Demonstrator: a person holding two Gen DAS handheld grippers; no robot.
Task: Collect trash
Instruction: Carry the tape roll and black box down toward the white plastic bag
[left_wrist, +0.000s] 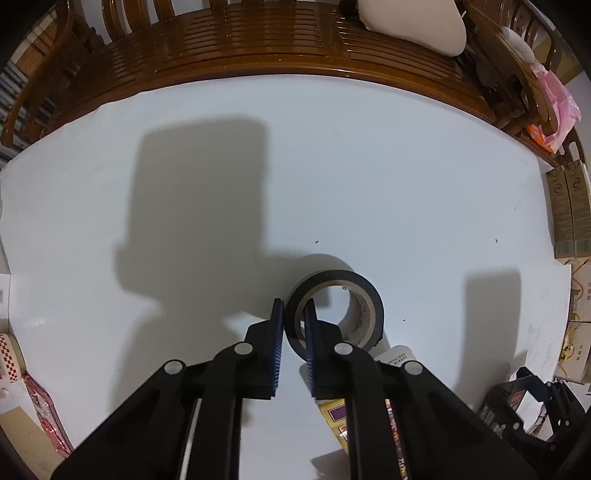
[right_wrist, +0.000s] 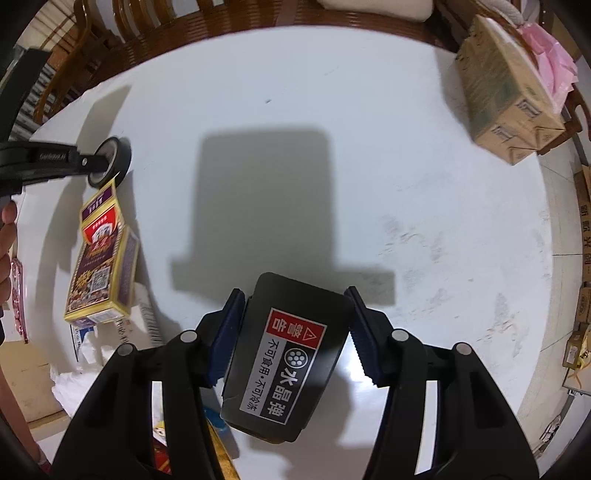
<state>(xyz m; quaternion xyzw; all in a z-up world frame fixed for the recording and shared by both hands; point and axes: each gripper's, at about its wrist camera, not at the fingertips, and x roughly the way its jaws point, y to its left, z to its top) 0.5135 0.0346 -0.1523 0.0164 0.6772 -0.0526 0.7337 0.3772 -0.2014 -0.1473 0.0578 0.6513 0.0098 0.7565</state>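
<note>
Both grippers are busy over the white table (left_wrist: 369, 166). Left gripper (left_wrist: 294, 325) has its two fingers pinched on the wall of a black tape roll (left_wrist: 334, 308): one blue-padded finger sits outside the ring, the other reaches inside the cardboard core, and the roll stands on its edge on the tabletop. From the right wrist view the same roll (right_wrist: 110, 160) shows at the far left of the table, with the left gripper (right_wrist: 98, 162) clamped onto it from the side.

Right gripper (right_wrist: 295, 325) has its jaws spread wide around a black box (right_wrist: 288, 354) with a red and white warning label in Chinese. Its left finger presses against the box's side; the right finger looks to stand just off the other side, so I cannot tell whether the box is truly gripped or only loosely cradled. It sits tilted between the fingers, above the table.

Just beside the tape roll lies a purple and yellow carton (right_wrist: 101, 266), near the table's left edge, with crumpled white paper (right_wrist: 88, 347) below it. A brown cardboard box (right_wrist: 506, 96) rests at the far right corner, and a wooden bench (left_wrist: 258, 40) runs along the back edge.
</note>
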